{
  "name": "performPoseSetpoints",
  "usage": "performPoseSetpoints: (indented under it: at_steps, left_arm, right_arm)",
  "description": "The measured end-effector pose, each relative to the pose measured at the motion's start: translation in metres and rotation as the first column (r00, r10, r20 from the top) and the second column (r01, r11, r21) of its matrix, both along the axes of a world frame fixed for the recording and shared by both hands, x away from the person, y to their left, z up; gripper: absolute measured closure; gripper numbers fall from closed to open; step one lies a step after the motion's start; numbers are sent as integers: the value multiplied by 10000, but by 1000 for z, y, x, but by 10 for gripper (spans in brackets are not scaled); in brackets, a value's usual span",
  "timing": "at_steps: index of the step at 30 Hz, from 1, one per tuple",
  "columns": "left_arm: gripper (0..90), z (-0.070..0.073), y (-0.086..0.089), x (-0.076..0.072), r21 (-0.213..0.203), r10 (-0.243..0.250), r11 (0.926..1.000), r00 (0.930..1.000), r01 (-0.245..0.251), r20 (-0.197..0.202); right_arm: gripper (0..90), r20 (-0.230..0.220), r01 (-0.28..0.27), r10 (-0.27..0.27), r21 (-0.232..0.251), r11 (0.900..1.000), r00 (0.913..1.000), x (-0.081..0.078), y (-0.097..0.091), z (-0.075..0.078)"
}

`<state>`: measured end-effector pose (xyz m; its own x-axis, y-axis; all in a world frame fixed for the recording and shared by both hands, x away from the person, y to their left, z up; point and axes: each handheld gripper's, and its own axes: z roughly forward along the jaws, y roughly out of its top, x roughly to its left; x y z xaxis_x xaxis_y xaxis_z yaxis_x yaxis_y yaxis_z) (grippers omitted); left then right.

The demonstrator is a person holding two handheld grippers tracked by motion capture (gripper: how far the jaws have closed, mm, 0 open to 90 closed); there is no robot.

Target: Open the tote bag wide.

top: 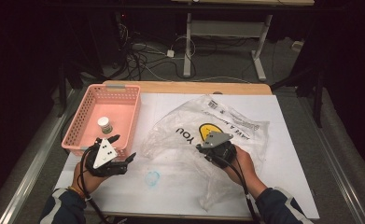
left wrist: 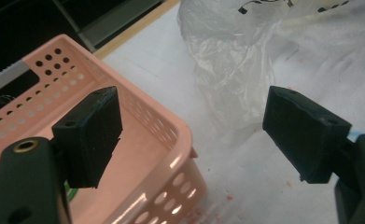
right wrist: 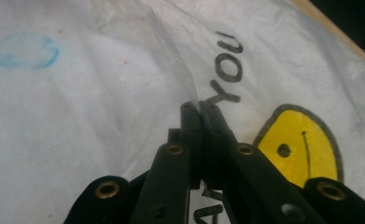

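Right gripper (right wrist: 200, 109) pinched shut on a fold of the bag (top: 245, 128); film rises from its tips, rest of bag spreads ahead and to its right. Left gripper (left wrist: 192, 135) wide open, holds nothing, basket (left wrist: 138, 116) corner between its jaws. Lift slowly, keep the pinch firm, thin film slips; the left could catch the opposite edge.

Left gripper (top: 122, 148): held low in left hand (top: 87, 176), jaws spread wide, nothing between. Right gripper (top: 200, 147): in right hand (top: 243, 165), jaws pressed together, pinching thin film.
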<state>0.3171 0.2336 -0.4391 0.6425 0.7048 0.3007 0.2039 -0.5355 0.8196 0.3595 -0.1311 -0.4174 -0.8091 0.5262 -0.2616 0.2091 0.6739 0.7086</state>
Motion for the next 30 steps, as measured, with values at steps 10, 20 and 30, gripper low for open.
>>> performPoseSetpoints:
  at_steps: [10, 20, 30]
  left_arm:
    - [194, 27, 17, 8, -364, 905, 9953, 9954, -894, 313]
    - [193, 53, 30, 52, 652, 1700, 9841, 9829, -1655, -708]
    - [192, 30, 53, 117, 1956, 2851, 9519, 9161, -2360, -2821]
  right_arm:
    - [900, 1531, 569, -767, 1300, 9899, 9852, -2, -16, 43]
    - [900, 2364, 503, -961, 1924, 9800, 9669, -7, -19, 74]
    - [900, 2307, 457, -966, 2168, 9752, 9682, -8, -21, 74]
